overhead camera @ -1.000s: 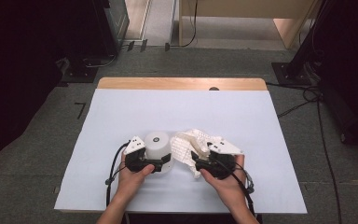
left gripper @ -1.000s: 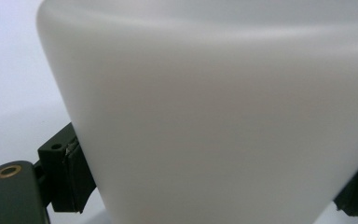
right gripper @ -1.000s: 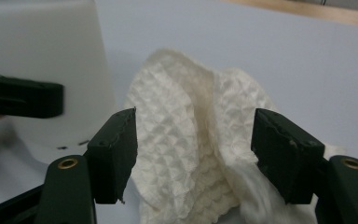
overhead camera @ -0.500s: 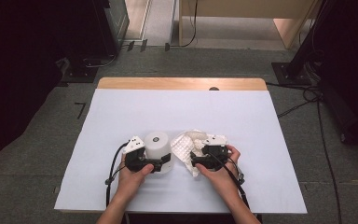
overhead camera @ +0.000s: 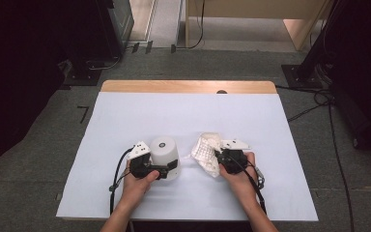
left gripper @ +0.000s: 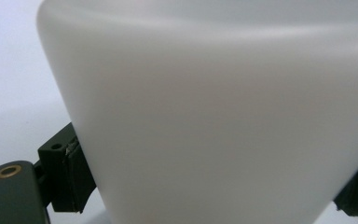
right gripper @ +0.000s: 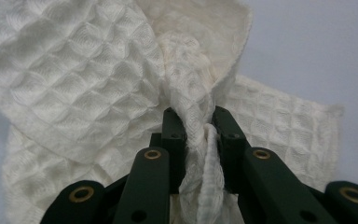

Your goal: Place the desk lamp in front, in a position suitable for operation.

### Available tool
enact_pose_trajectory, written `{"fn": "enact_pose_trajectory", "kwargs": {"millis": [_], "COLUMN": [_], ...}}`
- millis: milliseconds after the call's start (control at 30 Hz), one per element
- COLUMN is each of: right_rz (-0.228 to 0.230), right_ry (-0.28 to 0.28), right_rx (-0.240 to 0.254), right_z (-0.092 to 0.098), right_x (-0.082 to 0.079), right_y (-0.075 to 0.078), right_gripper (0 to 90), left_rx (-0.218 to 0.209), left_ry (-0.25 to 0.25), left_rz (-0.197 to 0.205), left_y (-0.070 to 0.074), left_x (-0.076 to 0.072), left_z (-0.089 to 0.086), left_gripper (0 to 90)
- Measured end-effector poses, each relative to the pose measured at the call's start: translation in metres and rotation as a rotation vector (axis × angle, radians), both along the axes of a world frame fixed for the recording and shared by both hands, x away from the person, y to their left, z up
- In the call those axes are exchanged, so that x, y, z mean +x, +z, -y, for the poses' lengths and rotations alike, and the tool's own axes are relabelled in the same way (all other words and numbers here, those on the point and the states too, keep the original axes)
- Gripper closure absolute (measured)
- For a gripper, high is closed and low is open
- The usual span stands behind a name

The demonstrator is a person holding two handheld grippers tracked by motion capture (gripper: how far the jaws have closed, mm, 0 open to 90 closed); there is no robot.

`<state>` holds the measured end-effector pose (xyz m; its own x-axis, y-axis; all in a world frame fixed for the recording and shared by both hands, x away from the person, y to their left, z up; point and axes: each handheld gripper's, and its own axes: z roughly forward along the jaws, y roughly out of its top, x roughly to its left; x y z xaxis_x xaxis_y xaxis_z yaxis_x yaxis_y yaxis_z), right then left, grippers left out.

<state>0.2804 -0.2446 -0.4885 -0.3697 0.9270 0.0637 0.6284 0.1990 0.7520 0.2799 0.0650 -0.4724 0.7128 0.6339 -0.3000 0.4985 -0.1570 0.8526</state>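
White waffle-weave cloth (right gripper: 74, 88) is bunched between my right gripper (right gripper: 196, 126) jaws, which have just been closing — a thick fold of it is now pinched tight. The cloth sits crumpled on the pale table cover (overhead camera: 183, 116), just to the right of the white cup (overhead camera: 164, 153), which stands upside down. My left gripper (overhead camera: 147, 166) clamps that cup near its base; in the left gripper view the pads (left gripper: 74, 172) press on the cup's wall on both sides. To wipe well, I judge I should keep the cup steady, lift the cloth clear of the table so it does not drag, and bring a flat patch — not the twisted bunch — against the cup's side, with light pressure so the cup does not tip.
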Motion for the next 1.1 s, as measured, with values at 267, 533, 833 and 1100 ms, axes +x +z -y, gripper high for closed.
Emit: {"fn": "enact_pose_trajectory", "kwargs": {"millis": [267, 533, 833, 1100], "right_rz": [-0.032, -0.024, -0.028, 0.031], "right_ry": [0.0, -0.019, -0.042, -0.028], "right_rx": [0.023, 0.035, -0.101, 0.047], "right_z": [0.008, -0.021, -0.023, 0.009], "right_x": [-0.004, -0.004, -0.001, -0.007], "right_y": [0.004, 0.003, -0.008, 0.003], "right_gripper": [39.9, 5.6, 25.1, 77.6], "left_rx": [0.003, 0.003, 0.001, -0.075], "left_ry": [-0.007, -0.006, -0.011, -0.042], "left_rz": [-0.002, -0.002, -0.002, -0.016], "left_y": [-0.002, -0.001, -0.001, -0.002], "left_x": [0.001, 0.001, 0.0, 0.001], "left_z": [0.001, 0.002, 0.0, 0.002], "left_gripper": [8.1, 8.1, 8.2, 8.2]}}
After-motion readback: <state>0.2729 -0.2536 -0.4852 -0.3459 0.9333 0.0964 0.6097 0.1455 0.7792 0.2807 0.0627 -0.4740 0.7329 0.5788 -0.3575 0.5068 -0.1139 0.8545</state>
